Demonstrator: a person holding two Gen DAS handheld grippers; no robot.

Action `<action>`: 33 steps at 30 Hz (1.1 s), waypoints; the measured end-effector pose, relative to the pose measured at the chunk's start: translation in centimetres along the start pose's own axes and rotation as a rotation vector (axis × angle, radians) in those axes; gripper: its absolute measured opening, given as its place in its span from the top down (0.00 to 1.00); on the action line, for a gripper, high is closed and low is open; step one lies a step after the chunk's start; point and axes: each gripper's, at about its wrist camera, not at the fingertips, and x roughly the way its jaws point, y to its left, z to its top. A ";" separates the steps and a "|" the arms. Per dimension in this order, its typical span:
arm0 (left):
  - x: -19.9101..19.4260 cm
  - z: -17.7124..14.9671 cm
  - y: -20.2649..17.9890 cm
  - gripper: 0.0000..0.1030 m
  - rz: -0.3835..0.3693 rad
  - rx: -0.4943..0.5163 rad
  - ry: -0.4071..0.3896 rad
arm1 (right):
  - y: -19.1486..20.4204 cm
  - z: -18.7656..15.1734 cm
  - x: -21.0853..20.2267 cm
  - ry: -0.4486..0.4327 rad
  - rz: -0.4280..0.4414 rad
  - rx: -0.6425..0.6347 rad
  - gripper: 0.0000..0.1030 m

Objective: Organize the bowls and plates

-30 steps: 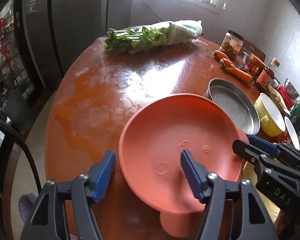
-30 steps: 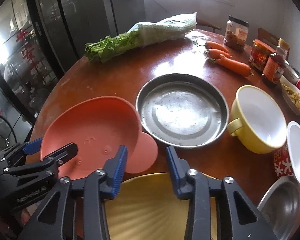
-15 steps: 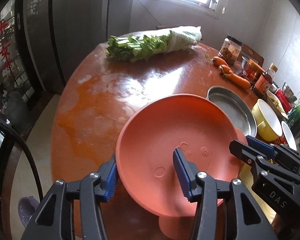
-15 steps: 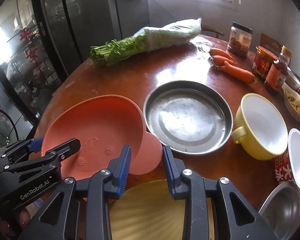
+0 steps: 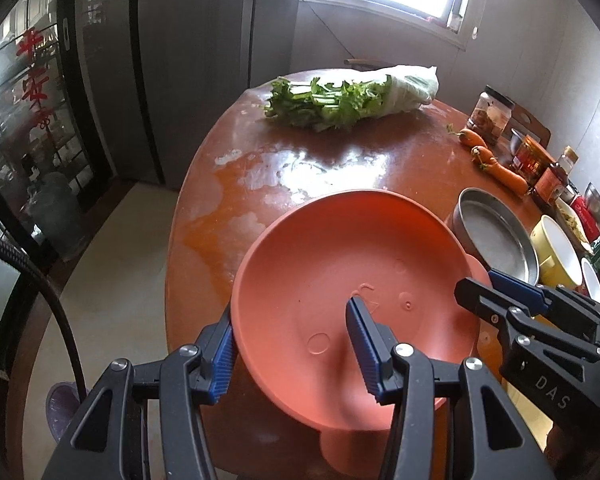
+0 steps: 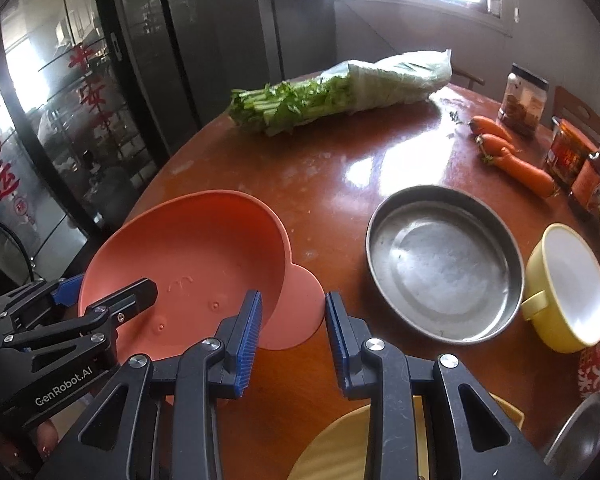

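Left wrist view puts our left gripper (image 5: 290, 346) astride the near-left rim of the salmon-pink round plastic bowl with ear-shaped tabs (image 5: 340, 280): one blue pad sits outside the wall, the other inside the basin, and the jaws have just been closing onto that wall, so we read it as clenched on the bowl, which looks tilted with its far rim higher. In the right wrist view our right gripper (image 6: 294, 338) has its left pad pressed against the bowl's right rim by the ear tab while its right pad stands clear over bare wood; these jaws have just been narrowing too, yet we cannot tell whether they truly pinch the bowl. Just beneath that gripper lies a pale yellow ribbed plate (image 6: 352, 444), partly hidden by the fingers. Beyond the bowl to the right sits a shallow round steel pan (image 6: 444, 264), near but apart from the ear tab, then a yellow ceramic bowl with a handle (image 6: 568, 284) touching or nearly touching the pan's edge. Farther out lie orange carrots (image 6: 516, 160), a row of sauce jars (image 6: 568, 156) and a bundle of leafy greens in a plastic bag (image 6: 332, 92). The round reddish-brown wooden table (image 5: 300, 176) offers open surface ahead and left of the bowl, while its curved edge runs close along our left.
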 end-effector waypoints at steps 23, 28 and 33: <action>1.4 -0.2 -0.2 0.49 0.029 0.003 0.013 | -0.3 -0.5 1.3 0.004 -0.013 0.014 0.63; 0.4 0.0 0.7 0.42 0.045 -0.023 -0.025 | -0.9 -0.3 0.3 -0.037 -0.038 0.028 0.58; -2.8 0.6 0.3 0.32 0.018 -0.019 -0.119 | -2.1 -0.6 -2.3 -0.074 -0.030 0.068 0.51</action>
